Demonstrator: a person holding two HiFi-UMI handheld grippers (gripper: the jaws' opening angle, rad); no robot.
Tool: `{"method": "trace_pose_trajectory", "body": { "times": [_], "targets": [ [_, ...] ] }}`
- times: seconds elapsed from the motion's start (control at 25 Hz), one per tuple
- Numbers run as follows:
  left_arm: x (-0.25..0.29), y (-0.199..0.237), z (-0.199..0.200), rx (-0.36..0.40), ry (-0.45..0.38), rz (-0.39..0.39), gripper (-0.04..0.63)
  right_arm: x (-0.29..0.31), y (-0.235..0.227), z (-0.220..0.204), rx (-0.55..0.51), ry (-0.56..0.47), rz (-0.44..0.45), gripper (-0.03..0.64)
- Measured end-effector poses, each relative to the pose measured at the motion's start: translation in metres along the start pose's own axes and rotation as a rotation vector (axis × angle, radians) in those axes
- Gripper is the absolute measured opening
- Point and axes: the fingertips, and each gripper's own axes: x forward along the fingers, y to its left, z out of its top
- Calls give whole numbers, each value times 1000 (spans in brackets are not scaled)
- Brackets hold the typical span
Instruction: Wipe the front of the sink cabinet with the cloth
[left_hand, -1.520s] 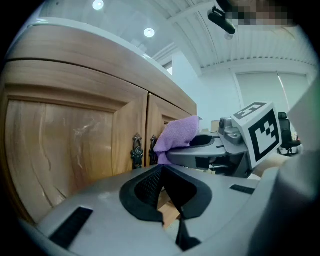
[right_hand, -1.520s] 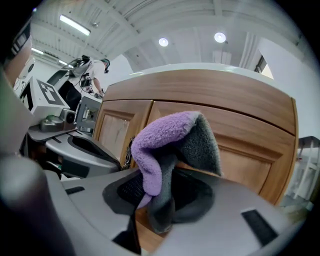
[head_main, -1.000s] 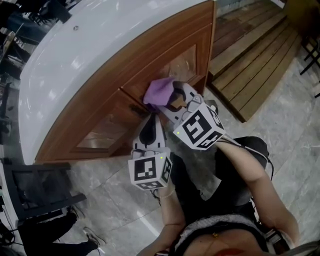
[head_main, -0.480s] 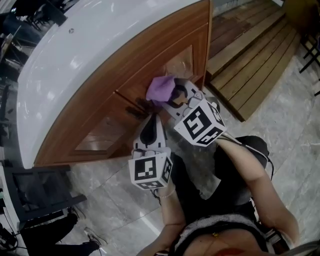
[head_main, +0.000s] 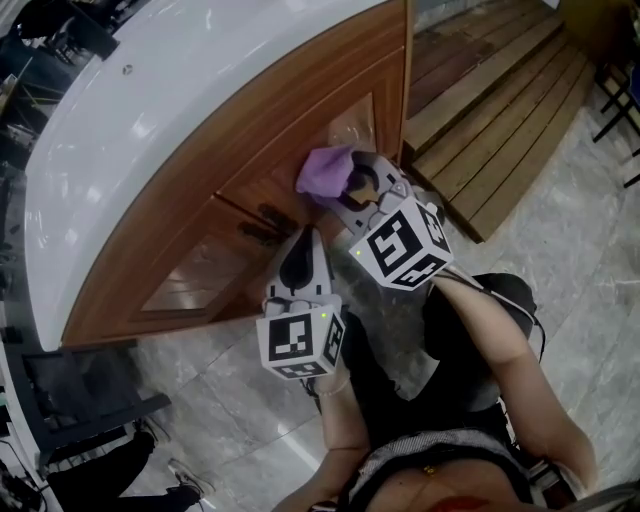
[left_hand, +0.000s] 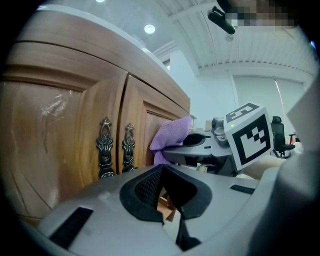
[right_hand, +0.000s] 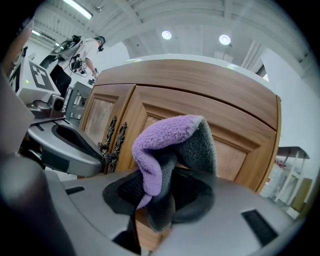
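My right gripper (head_main: 352, 187) is shut on a purple cloth (head_main: 325, 170) with a grey underside, and the cloth (right_hand: 167, 145) bulges up between its jaws against the right door (head_main: 300, 165) of the wooden sink cabinet. The cloth (left_hand: 171, 138) also shows at that door in the left gripper view. My left gripper (head_main: 297, 262) hangs lower, just in front of the two dark ornate door handles (left_hand: 115, 150), its jaws shut with nothing between them. The white countertop (head_main: 150, 110) tops the cabinet.
A raised wooden step (head_main: 500, 110) lies right of the cabinet's end. Grey marble floor (head_main: 220, 400) spreads below. A dark chair (head_main: 80, 390) stands at the lower left. A person's legs (head_main: 470, 330) are close under the grippers.
The right gripper and the cloth have moved a little up and to the right along the right door. The left gripper has stayed in place.
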Motion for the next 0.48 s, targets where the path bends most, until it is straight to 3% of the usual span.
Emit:
{"method": "trace_pose_trajectory", "body": {
  "times": [0.48],
  "targets": [
    [15, -16, -4, 0, 9, -31, 0, -9, -36, -23, 48, 43, -70, 181]
  ]
}}
